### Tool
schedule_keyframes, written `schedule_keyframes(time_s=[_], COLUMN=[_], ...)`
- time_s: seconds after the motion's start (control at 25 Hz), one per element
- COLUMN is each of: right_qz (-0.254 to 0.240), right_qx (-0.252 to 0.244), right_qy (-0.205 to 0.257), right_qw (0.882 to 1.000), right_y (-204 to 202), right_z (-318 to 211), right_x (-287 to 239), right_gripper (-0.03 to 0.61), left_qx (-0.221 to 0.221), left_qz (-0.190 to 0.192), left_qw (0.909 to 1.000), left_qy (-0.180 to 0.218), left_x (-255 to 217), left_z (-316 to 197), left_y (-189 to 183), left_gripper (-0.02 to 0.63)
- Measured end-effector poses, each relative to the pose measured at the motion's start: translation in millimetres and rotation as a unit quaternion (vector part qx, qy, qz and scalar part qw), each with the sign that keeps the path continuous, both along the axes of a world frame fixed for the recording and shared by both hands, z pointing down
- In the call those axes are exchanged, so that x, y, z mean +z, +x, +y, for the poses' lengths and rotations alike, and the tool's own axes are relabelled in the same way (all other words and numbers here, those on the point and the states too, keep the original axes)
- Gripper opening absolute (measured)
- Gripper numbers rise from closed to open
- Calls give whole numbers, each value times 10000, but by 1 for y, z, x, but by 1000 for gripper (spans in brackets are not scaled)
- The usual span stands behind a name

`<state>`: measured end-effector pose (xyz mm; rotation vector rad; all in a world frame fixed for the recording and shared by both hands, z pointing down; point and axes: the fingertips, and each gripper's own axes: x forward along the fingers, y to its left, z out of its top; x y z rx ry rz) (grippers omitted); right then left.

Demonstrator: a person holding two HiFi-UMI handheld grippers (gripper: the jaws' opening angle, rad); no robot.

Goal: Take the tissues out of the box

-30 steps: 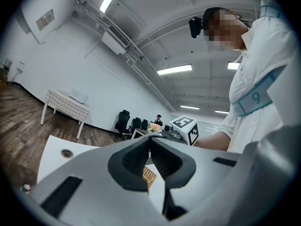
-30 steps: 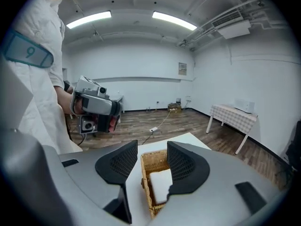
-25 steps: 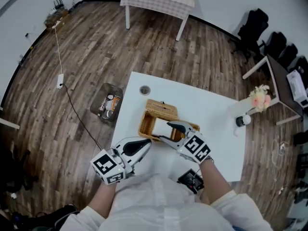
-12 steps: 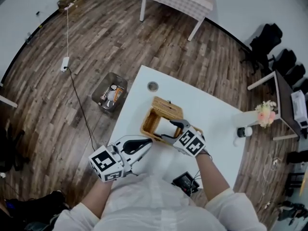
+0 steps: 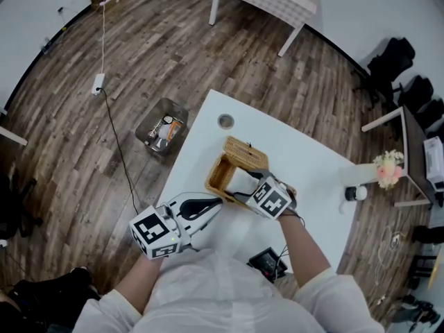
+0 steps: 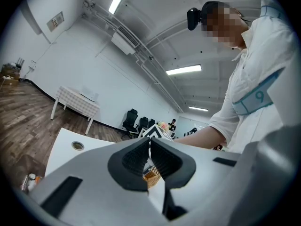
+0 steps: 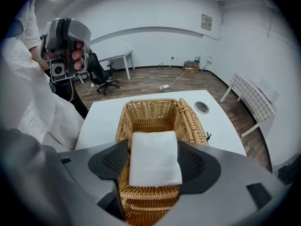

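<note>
A wicker basket [image 5: 223,174] stands on the white table [image 5: 312,165], with a folded white tissue stack [image 7: 154,157] lying in its near end. My right gripper [image 5: 250,186] reaches over the basket [image 7: 148,108] from the near side. Its jaws are opening and straddle the tissue stack [image 5: 241,179], with the pads close beside the stack's two edges. My left gripper [image 5: 215,202] hovers at the table's near left, just short of the basket. In the left gripper view its [image 6: 149,147] pads meet, with nothing between them.
A round cable hole [image 5: 225,121] lies in the table beyond the basket. A black device [image 5: 267,261] sits at the near edge. A small dark jar [image 5: 354,193] and flowers [image 5: 388,168] stand at the right. A wire bin [image 5: 161,129] is on the wooden floor to the left.
My right gripper has edged further in over the basket, and its jaws stand wider round the tissue stack. The left gripper has hardly moved.
</note>
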<state>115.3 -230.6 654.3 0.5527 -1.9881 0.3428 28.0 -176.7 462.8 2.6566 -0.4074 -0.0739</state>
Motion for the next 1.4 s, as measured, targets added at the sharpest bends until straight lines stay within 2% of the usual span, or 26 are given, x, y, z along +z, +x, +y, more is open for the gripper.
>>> schedule_keyframes(time_s=[0.44, 0.72, 0.96, 1.24, 1.4], right_qz=[250, 745, 1004, 883, 808], right_qx=[170, 371, 337, 390, 390], right_qy=[-554, -906, -828, -677, -664], right_qw=[9980, 9924, 9909, 9930, 9937], right_y=[4, 3, 5, 6, 3], right_z=[-3, -2, -4, -5, -5], right_x=[19, 33, 36, 37, 34], right_gripper=[357, 356, 356, 354, 308], left_qx=[-54, -54, -41, -23, -36], left_qz=[-68, -47, -22, -5, -19], left_qw=[9999, 10000, 10000, 10000, 10000], left_qy=[-54, -55, -52, -35, -43], left_x=[3, 4, 3, 3, 4], left_z=[1, -2, -2, -2, -1], left_y=[1, 3, 6, 6, 4], left_gripper=[2, 2, 2, 2, 2])
